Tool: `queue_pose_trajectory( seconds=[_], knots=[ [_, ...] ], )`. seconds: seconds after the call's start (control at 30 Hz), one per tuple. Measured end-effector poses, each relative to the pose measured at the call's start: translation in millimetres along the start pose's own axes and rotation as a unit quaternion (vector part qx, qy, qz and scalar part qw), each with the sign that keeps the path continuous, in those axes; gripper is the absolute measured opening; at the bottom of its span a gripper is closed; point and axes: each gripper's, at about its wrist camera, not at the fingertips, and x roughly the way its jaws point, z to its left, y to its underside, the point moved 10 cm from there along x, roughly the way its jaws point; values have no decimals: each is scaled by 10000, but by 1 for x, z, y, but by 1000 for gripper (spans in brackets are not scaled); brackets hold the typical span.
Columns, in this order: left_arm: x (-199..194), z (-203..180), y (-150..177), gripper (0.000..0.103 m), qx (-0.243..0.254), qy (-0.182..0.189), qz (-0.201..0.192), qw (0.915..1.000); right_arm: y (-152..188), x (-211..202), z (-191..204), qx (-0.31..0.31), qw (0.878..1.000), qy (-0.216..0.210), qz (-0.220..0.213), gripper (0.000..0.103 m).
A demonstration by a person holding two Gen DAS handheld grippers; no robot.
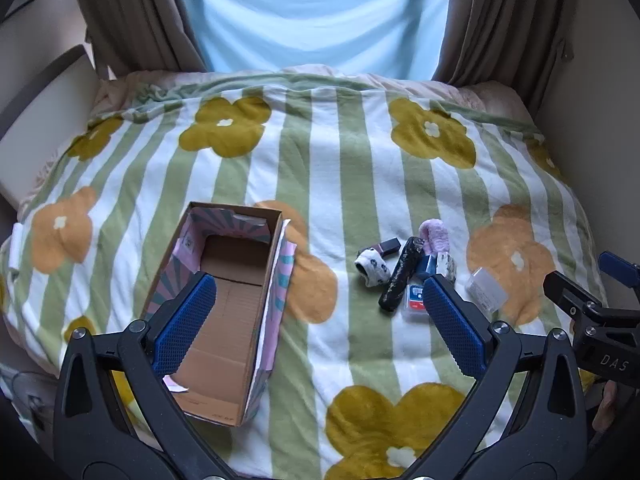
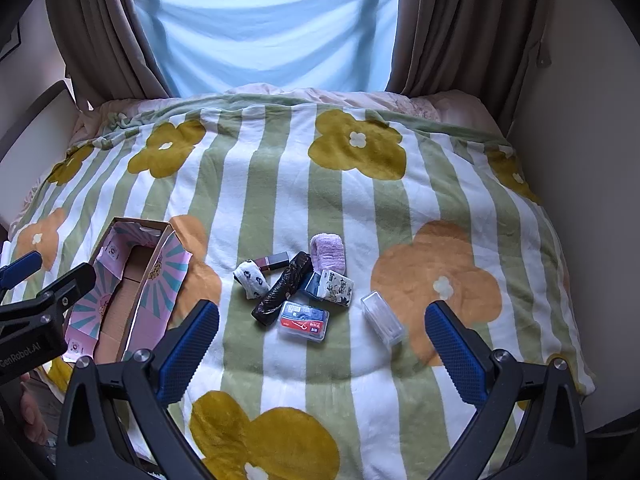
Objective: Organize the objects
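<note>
Objects for sorting lie in one small heap on the blanket (image 2: 360, 200), to the right of the cardboard box (image 2: 132, 292): a black roll (image 2: 282, 290), a patterned sock (image 2: 251, 279), a pink fluffy band (image 2: 329, 256), a floss case (image 2: 304, 321) and a clear case (image 2: 382, 319). You have nothing in the box yet, so it seems all work remains. Your left gripper (image 1: 316, 308) and right gripper (image 2: 322, 334) are both spread wide and hold nothing. Nothing blocks the way; only the pieces touch each other.
</note>
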Motion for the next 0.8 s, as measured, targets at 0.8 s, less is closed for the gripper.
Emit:
queue_pose_trajectory(
  seconds=[0.8],
  knots=[
    [2,1,7,102,-27,50,17,10000,4,0,3,-84,10000,-9,0,102]
  ],
)
